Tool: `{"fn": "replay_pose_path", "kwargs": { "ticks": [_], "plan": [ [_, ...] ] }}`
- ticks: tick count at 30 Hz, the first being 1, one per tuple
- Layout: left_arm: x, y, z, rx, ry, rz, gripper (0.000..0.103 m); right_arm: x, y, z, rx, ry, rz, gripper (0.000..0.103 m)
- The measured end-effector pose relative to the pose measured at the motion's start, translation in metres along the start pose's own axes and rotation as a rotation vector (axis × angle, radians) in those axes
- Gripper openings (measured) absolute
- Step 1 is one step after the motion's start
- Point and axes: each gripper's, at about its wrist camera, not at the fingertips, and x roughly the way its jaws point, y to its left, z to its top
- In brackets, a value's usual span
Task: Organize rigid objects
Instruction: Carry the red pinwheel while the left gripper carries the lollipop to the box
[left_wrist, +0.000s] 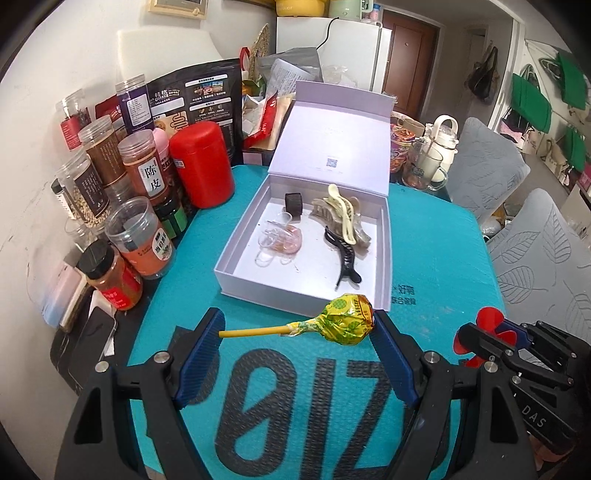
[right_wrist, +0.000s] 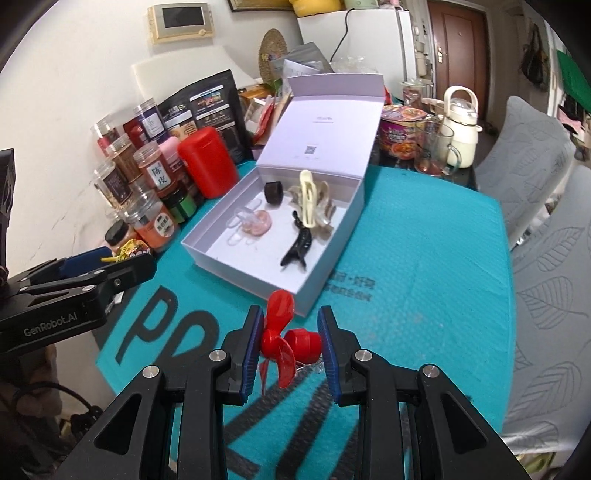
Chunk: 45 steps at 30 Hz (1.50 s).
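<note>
We are holding a lollipop (left_wrist: 347, 319) in the left gripper (left_wrist: 297, 328); it is lying crosswise between the two blue pads, the yellow stick end touching one pad and the wrapped yellow head touching the other, so the gripper is clamped on it along its length. In the right gripper (right_wrist: 290, 343) we are holding a small red propeller toy (right_wrist: 286, 341), and the pads are pressing on it from both sides, with the blades sticking up and down between them. Both grippers are hanging above the teal mat (left_wrist: 443, 258) that is covering the worktop, just in front of the open lilac box (left_wrist: 384, 258). The lid of the box is standing upright behind it. Inside the box are lying a black hair claw (left_wrist: 345, 254), a cream hair claw (left_wrist: 343, 214) on top of a grey-beige one, a small dark ring-shaped piece (left_wrist: 294, 204) and some clear and pink clips (left_wrist: 282, 242). To the left of the box, a red canister (left_wrist: 201, 164) and several spice jars (left_wrist: 147, 166) are standing along the wall
</note>
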Motion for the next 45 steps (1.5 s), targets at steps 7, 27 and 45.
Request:
{"fn": "replay_pose_path", "kwargs": {
  "ticks": [7, 27, 45],
  "plan": [
    [0.019, 0.023, 0.021, 0.018, 0.008, -0.007, 0.080, 0.024, 0.020, 0.019, -0.001, -0.001, 0.000, 0.030],
    [0.098, 0.046, 0.084, 0.102, 0.040, -0.066, 0.080, 0.094, 0.028, 0.078, 0.024, 0.012, -0.035, 0.030],
    [0.167, 0.021, 0.089, 0.227, 0.115, -0.129, 0.080, 0.161, 0.003, 0.080, 0.067, 0.097, -0.081, 0.030]
  ]
}}
